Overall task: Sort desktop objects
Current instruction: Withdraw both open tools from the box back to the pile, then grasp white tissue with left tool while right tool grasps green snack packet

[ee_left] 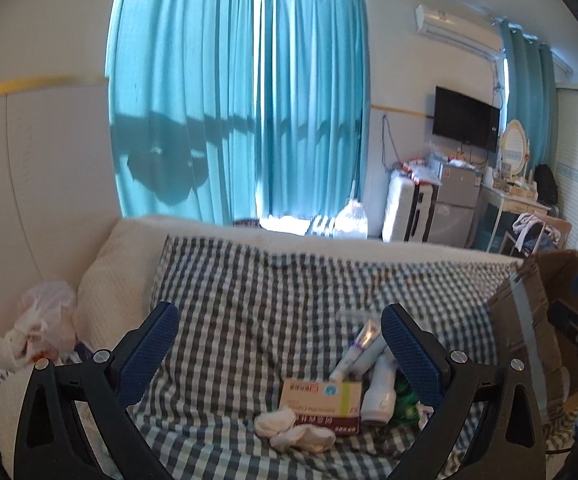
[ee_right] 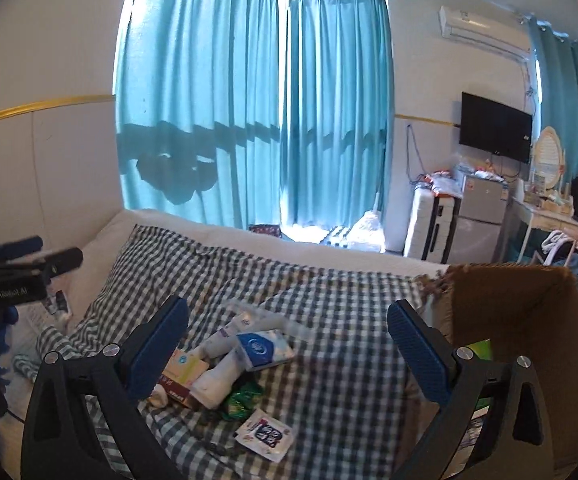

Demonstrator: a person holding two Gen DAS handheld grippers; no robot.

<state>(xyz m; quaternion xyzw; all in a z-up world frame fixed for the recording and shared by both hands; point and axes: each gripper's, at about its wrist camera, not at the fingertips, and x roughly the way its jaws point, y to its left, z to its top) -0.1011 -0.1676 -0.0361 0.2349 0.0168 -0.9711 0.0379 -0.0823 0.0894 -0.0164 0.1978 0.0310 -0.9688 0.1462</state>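
A pile of small items lies on a checked blanket (ee_left: 249,300): a medicine box (ee_left: 320,398), a crumpled white tissue (ee_left: 293,432), a white tube (ee_left: 359,350), a white bottle (ee_left: 379,394) and a green wrapper (ee_left: 405,398). My left gripper (ee_left: 285,344) is open and empty, above and just behind the pile. In the right wrist view the pile shows a blue-and-white tissue pack (ee_right: 263,346), the white bottle (ee_right: 219,380) and a small sachet (ee_right: 265,438). My right gripper (ee_right: 287,346) is open and empty, above the blanket (ee_right: 329,300) between pile and cardboard box (ee_right: 529,320).
The open brown cardboard box (ee_left: 537,320) stands at the right edge of the bed with items inside. A white plastic bag (ee_left: 37,328) lies at the left by the wall. Teal curtains (ee_left: 229,100), a fridge (ee_left: 455,204) and a dresser stand beyond the bed.
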